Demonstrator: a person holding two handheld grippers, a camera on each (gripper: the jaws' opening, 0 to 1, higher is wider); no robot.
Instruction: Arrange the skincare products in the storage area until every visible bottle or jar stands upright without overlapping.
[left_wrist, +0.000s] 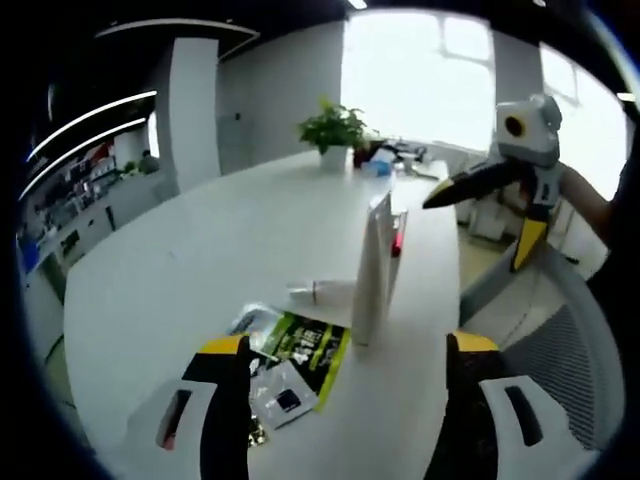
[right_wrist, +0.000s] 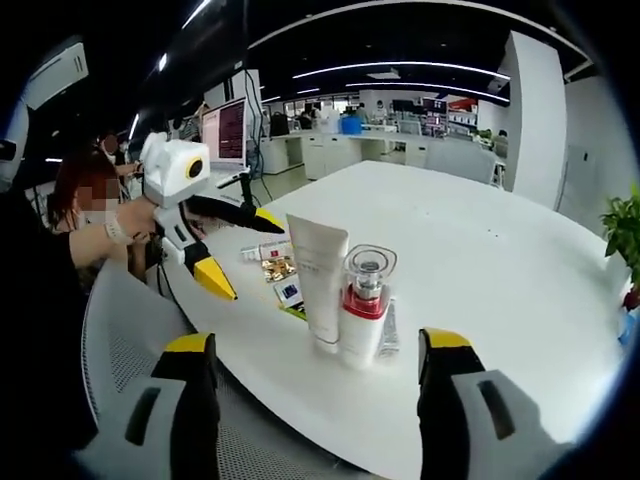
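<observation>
A tall white tube (left_wrist: 372, 270) stands upright on the white table (left_wrist: 200, 260), and a clear-capped bottle with a red band (left_wrist: 398, 240) stands just behind it. A small white tube (left_wrist: 320, 292) lies flat to their left. My left gripper (left_wrist: 348, 348) is open, just short of the tall tube's base. The right gripper (left_wrist: 480, 225) hangs open above the table edge. In the right gripper view the tall tube (right_wrist: 318, 280) and the bottle (right_wrist: 365, 300) stand side by side, the small tube (right_wrist: 390, 325) lies behind them, my right gripper (right_wrist: 318, 345) is open and empty, and the left gripper (right_wrist: 250, 257) is open.
Green and black sachets (left_wrist: 300, 355) lie flat near the tube; the sachets (right_wrist: 280, 270) sit beyond it in the right gripper view. A potted plant (left_wrist: 335, 130) stands at the far end. A grey mesh chair (left_wrist: 560, 350) is beside the table edge. A person's hand (right_wrist: 125, 225) holds the left gripper.
</observation>
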